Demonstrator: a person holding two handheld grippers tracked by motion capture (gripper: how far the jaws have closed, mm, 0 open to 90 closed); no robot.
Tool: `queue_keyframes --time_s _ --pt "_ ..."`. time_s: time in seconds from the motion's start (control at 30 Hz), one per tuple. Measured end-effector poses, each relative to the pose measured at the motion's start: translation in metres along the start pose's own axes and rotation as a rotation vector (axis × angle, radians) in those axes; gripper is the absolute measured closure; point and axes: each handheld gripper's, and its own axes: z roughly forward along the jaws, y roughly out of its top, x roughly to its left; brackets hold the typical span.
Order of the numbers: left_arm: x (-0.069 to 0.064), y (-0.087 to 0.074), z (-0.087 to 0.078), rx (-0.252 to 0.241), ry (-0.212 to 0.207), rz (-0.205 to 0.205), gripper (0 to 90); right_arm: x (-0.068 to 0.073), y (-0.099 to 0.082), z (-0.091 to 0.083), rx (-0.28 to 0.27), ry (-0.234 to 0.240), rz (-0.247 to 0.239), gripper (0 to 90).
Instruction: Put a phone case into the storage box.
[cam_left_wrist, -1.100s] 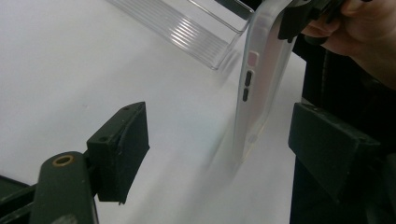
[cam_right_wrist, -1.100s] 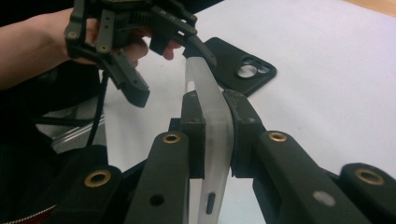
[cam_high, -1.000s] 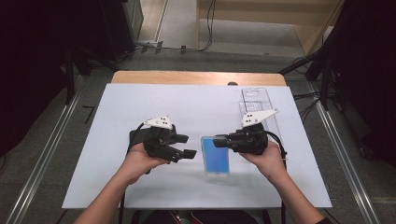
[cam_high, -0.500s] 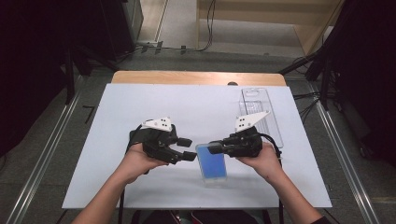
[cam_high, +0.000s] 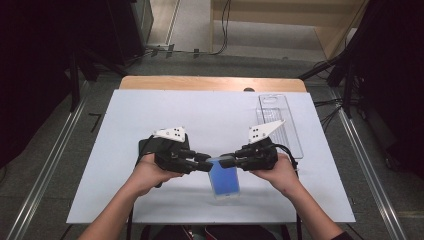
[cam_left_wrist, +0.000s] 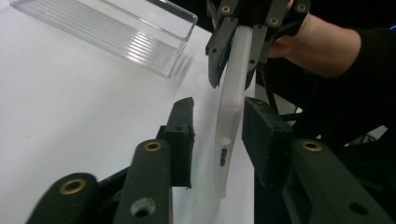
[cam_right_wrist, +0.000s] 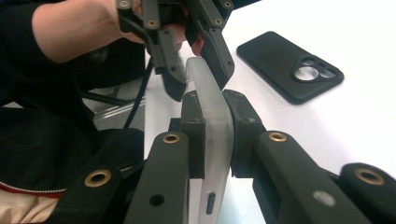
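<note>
At the lower middle of the high view a phone (cam_high: 224, 181), blue-screened and wearing a clear frosted case, is held between the two claws above the white worktop (cam_high: 150, 110). The right claw (cam_high: 234, 161) is clamped on the phone's edge: in the right gripper view its pads press both faces of the case (cam_right_wrist: 212, 140), low in the centre of the frame. The left claw (cam_high: 206, 165) has just been closing. In the left gripper view the phone (cam_left_wrist: 231, 112) stands edge-on between its jaws, one pad right up against it, the other a little way off, so it has no grip yet.

The step in hand looks like taking a second hold on the phone, probably to work the clear case off it. A black case (cam_right_wrist: 289, 65) lies at the upper right of the right gripper view, likely the replacement, and a clear tray (cam_high: 280, 122) sits at the right of the high view, well apart from the hands.

Next, the left claw needs to close fully on the phone's edge. Then, with the right keeping its clamp, the case rim can be peeled away gently so the phone does not slip.
</note>
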Motion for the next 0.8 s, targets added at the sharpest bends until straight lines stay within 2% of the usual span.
queue_keyframes --time_s 0.17,0.37,0.43,0.57,0.63,0.67,0.7,0.73,0.77,0.8 --pt "-0.0003 0.0005 0.0003 0.008 -0.02 0.009 79.9 -0.0011 0.0002 0.0014 -0.004 0.016 0.01 77.1" --pt "-0.002 0.0027 0.0 0.024 -0.02 0.03 80.9 -0.0033 -0.0008 0.0009 -0.005 0.036 0.024 77.0" --pt "-0.0018 0.0031 -0.0004 0.036 -0.028 0.032 81.3 -0.0035 -0.0011 0.0015 -0.002 0.041 0.011 76.8" --pt "-0.0018 0.0044 -0.0016 0.036 -0.034 0.01 81.6 -0.0033 -0.0013 0.0023 -0.002 0.035 0.002 76.2" --pt "-0.0017 0.0051 -0.0034 0.037 -0.029 0.003 81.6 -0.0036 -0.0014 0.0007 -0.013 0.036 0.005 70.1" --pt "-0.0017 0.0051 -0.0034 0.037 -0.029 0.003 81.6 -0.0036 -0.0014 0.0007 -0.013 0.036 0.005 70.1" --pt "-0.0015 0.0055 -0.0049 0.034 -0.033 -0.007 81.6 -0.0033 -0.0015 -0.0006 -0.018 0.032 0.007 66.5" --pt "-0.0015 0.0062 -0.0065 0.039 -0.026 -0.01 81.6 -0.0038 -0.0017 -0.0032 -0.032 0.032 0.015 59.3" --pt "-0.0016 0.0065 -0.0075 0.038 -0.023 -0.013 81.6 -0.0038 -0.0017 -0.0032 -0.032 0.032 0.015 59.3" --pt "-0.0018 0.0069 -0.0089 0.038 -0.015 -0.016 81.6 -0.0038 -0.0018 -0.0042 -0.033 0.024 0.023 54.9"
